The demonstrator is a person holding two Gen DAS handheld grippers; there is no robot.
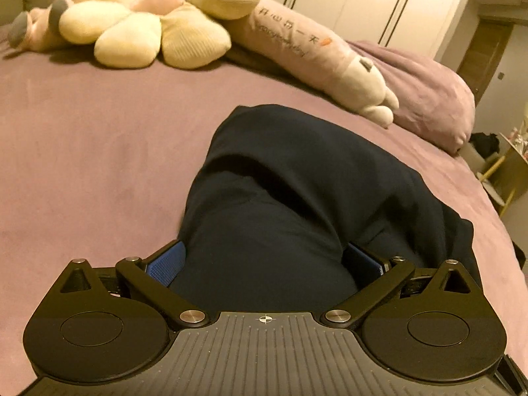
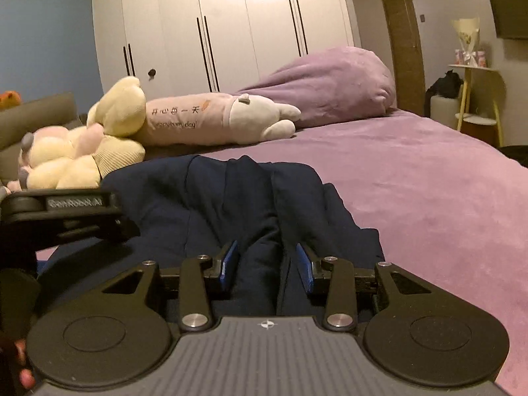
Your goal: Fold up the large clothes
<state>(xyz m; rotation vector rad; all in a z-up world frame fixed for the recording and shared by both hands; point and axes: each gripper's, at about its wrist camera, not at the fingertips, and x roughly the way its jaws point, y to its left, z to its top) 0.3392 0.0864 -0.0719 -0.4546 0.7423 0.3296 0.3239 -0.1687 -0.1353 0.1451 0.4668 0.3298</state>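
Observation:
A dark navy garment [image 1: 297, 171] lies bunched on the purple bed sheet [image 1: 82, 165]. My left gripper [image 1: 264, 264] stands wide open astride its near end, where the cloth bulges up between the blue pads [image 1: 166, 264] without being pinched. In the right wrist view the same garment [image 2: 204, 198] shows pleats that run together into my right gripper [image 2: 265, 264]. Its blue pads [image 2: 229, 262] are closed on a thick ridge of the cloth. The black body of the left tool [image 2: 66, 214] sits just to the left, with fingertips of a hand [image 2: 24, 376] at the lower left corner.
A cream flower-shaped plush [image 1: 148, 23] and a long pink animal pillow [image 1: 313, 56] lie at the head of the bed. A purple duvet heap [image 2: 333, 82] is beside them. White wardrobes [image 2: 231, 26] stand behind. A small side table [image 2: 475, 99] stands off the bed's right edge.

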